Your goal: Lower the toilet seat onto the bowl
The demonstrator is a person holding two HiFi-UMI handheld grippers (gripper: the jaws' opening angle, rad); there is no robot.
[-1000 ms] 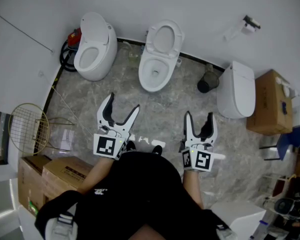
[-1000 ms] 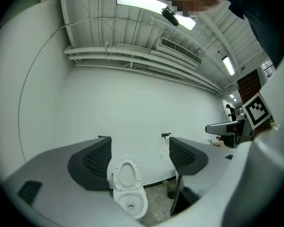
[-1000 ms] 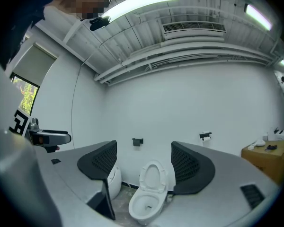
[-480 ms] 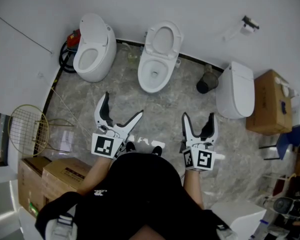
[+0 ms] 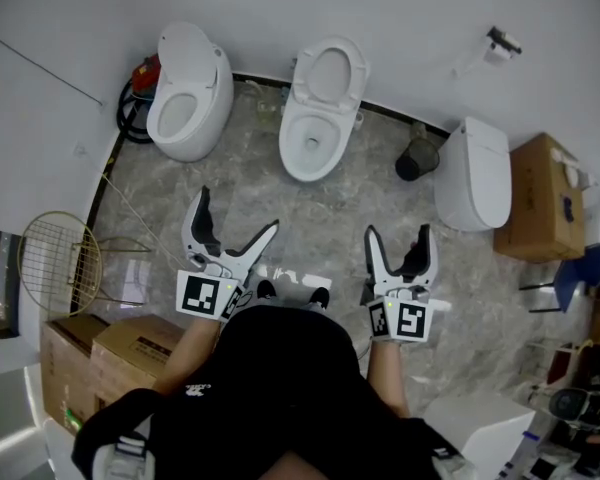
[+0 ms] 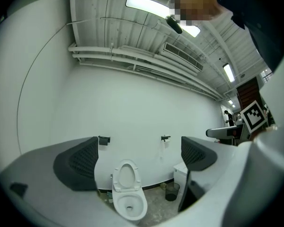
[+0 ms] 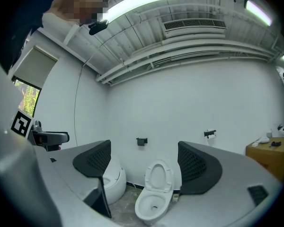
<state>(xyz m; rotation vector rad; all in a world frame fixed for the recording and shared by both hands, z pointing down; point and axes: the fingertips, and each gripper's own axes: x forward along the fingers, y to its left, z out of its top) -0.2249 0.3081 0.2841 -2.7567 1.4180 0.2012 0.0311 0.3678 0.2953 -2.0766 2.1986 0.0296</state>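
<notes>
Both pairs of jaws have just been opening and now stand as wide as they go, with nothing between them. The left gripper (image 5: 237, 213) and the right gripper (image 5: 398, 236) hold nothing and touch nothing, and are held out side by side over the grey stone floor (image 5: 350, 203). I read that as readying for a reach, with the task itself not yet begun. The toilet seat (image 5: 328, 73) stands raised at the back of the open bowl (image 5: 308, 146). It is straight ahead of both grippers and well apart from them, and each gripper view frames it in the gap between its own jaws. A second toilet (image 5: 185, 98) stands ahead and left of the left gripper. A closed toilet (image 5: 475, 173) stands ahead and right of the right gripper. Closing the distance to the seat's top rim looks like the next need.
</notes>
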